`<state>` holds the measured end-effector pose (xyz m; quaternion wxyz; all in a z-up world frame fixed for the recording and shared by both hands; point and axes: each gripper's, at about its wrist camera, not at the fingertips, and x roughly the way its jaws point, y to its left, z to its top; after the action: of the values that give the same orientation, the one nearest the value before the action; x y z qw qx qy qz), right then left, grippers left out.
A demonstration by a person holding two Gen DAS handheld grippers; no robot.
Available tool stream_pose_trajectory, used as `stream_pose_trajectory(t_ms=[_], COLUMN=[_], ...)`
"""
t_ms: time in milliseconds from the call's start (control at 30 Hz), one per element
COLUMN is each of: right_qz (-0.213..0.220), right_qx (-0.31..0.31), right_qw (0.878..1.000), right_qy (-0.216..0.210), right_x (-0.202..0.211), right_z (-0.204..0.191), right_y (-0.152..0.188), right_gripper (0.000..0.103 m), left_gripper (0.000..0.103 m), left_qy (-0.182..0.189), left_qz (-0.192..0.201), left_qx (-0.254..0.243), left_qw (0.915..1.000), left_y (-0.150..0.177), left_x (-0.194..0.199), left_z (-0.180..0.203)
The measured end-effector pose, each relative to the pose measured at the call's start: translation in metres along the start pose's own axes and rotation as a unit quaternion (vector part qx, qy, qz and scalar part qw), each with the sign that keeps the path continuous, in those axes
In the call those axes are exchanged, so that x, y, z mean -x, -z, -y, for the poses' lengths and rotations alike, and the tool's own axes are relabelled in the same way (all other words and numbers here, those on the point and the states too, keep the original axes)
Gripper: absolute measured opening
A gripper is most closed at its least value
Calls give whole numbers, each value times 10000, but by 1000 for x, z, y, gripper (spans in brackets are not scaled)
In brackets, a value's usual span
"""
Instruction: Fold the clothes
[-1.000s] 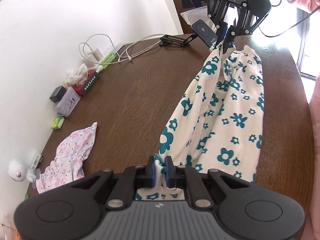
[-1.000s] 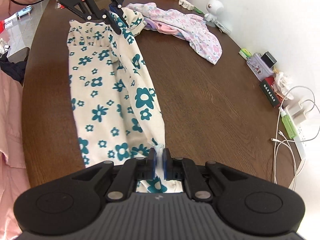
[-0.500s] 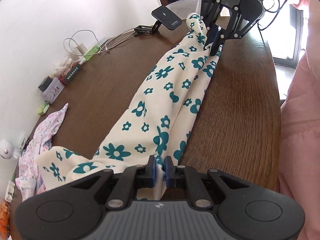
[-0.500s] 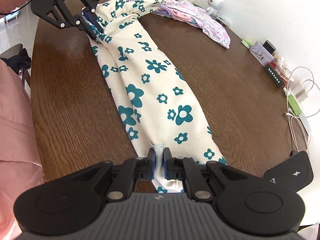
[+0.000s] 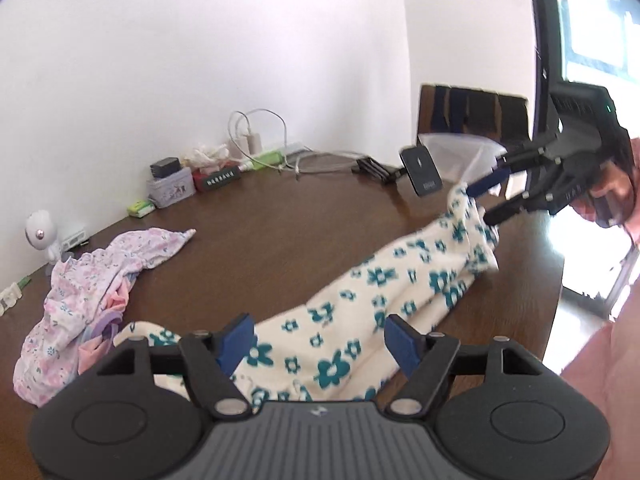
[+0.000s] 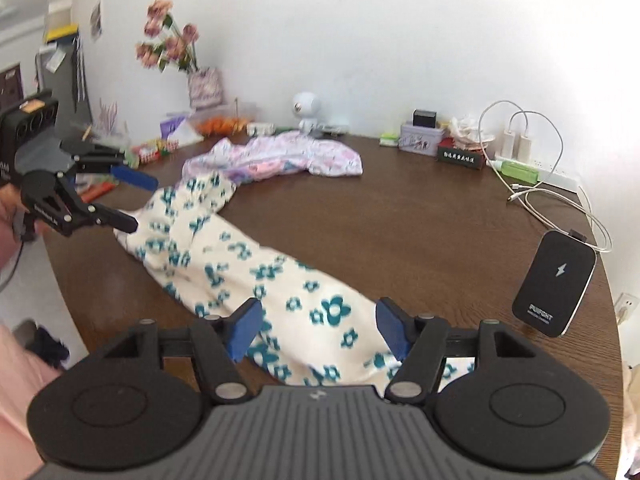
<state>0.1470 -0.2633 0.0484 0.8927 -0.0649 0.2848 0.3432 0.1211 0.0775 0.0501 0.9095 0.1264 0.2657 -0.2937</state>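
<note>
While floral garment (image 5: 360, 300) lies flat, both hand-held grippers hover, fingers spread.

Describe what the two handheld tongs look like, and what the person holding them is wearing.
Both the left tongs and the right tongs share one design: matte black linkage arms with silver pivot screws, blue pads on the fingers, a ribbed grey body with a small white logo, and two round black discs. The person wears a pink garment.
</note>
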Motion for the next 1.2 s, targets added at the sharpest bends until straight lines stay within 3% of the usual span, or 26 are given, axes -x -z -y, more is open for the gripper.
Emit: stream_pose_trajectory(t_ms=[67, 133, 200, 267, 400, 467, 700, 800, 933, 1033, 1200], right_qz=[81, -42, -226, -405, -552, -616, -712, -710, -669, -631, -58], right_qx=[-132, -200, -470, -732, -857, -814, -654, -688, -743, -825, -1004], right_qw=[9998, 9995, 9981, 9956, 9927, 9919, 9913, 9907, 9905, 9901, 9879], right_qy=[88, 257, 341, 426, 645, 753, 898, 937, 940, 944, 1179], right_x=[-14, -36, -56, -74, -82, -81, -64, -57, -53, -50, -39], right_z=[-7, -14, -13, -11, -9, -8, -7, -4, -2, -1, 0], right_y=[-9, -12, -7, -2, 17, 24, 41, 45, 47, 46, 33], right_gripper=[60, 51, 45, 42, 41, 41, 38, 38, 37, 38, 43], left_gripper=[61, 44, 21, 16, 15, 15, 14, 14, 14, 14, 13], left_qy=[50, 56, 86, 124, -193, -322, -771, -1125, -1115, -1172, -1225], left_qz=[13, -241, -567, -844, -1104, -1152, -1223, -1323, -1290, -1272, -1268], left_qx=[98, -16, -94, -124, -215, -33, 361, 413, 789, 710, 612], left_qw=[9999, 9997, 9983, 9963, 9935, 9928, 9888, 9839, 9822, 9824, 9824], left_y=[-14, -22, -23, -17, 0, 6, 24, 36, 49, 50, 50], left_x=[-17, -43, -70, -93, -112, -112, -91, -80, -69, -67, -67], left_z=[5, 18, 31, 40, 44, 34, -5, -17, -36, -33, -27])
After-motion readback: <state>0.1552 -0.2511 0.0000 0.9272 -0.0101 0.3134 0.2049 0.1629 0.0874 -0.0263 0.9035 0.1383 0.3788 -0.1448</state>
